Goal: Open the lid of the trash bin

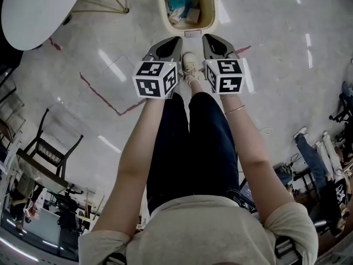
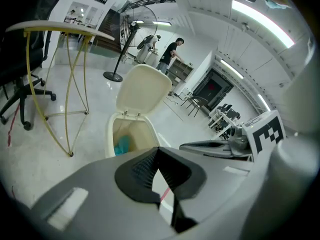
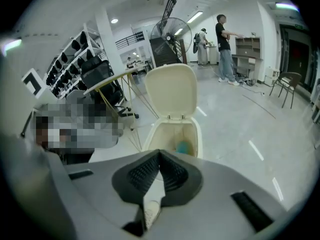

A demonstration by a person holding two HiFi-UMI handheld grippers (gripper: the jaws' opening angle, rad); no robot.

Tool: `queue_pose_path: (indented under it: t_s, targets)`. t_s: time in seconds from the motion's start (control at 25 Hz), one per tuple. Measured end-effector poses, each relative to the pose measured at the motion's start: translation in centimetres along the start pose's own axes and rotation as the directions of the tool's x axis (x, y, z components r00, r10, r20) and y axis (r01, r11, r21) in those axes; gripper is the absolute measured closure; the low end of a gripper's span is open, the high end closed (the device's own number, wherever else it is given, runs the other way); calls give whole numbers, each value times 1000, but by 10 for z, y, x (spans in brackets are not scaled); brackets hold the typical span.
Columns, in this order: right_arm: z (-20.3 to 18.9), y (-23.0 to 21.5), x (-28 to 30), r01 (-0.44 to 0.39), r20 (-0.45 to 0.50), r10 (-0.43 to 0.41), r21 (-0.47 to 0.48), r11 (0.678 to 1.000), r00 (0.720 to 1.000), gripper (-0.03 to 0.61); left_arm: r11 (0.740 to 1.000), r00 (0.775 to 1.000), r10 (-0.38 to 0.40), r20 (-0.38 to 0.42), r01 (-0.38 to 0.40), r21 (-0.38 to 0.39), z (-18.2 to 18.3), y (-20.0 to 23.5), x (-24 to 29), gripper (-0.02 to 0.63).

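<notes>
The cream trash bin [image 1: 211, 11] stands on the floor straight ahead with its lid raised and blue and white rubbish inside. The lid [image 2: 145, 88] stands upright behind the opening of the bin [image 2: 111, 133]; the right gripper view shows the same lid [image 3: 173, 91] over the bin [image 3: 162, 134]. A light shoe [image 1: 190, 67] reaches toward the bin's foot pedal [image 1: 191, 33]. My left gripper [image 1: 176, 41] and right gripper [image 1: 206, 38] hover side by side just short of the bin, both shut and holding nothing. Each one's own view shows the left gripper [image 2: 157, 152] and right gripper [image 3: 160, 155] with pads meeting.
A white round table [image 1: 38, 4] on thin yellow legs [image 2: 75, 84] stands left of the bin. A black chair [image 1: 51, 148] is at far left, with red tape lines [image 1: 102, 95] on the floor. People stand at the far wall [image 3: 225, 44], near a standing fan [image 3: 172, 31].
</notes>
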State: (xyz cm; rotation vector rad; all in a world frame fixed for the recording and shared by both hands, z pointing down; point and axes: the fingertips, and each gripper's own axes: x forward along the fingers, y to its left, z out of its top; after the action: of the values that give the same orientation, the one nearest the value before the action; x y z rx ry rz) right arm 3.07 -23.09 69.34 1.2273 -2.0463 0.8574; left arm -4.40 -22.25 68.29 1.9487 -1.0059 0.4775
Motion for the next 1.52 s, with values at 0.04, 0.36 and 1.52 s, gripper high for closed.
queue_pose_path:
  t_s: [0.04,0.36,1.52]
  targets:
    - [7,2,-5,2,16,-2,-5,1000,1000,571,1000,1000,-3,2,3,11,6,-2,-4,605]
    - [52,25,-55,-16,45,18,-49,999,999,571,997,999,-25,33,22,75,45,-31,-55,606]
    - [175,108,-255,-139,301,209,-239,961,930,571,946,975,-119,190,53,320,137,-156,-204,604]
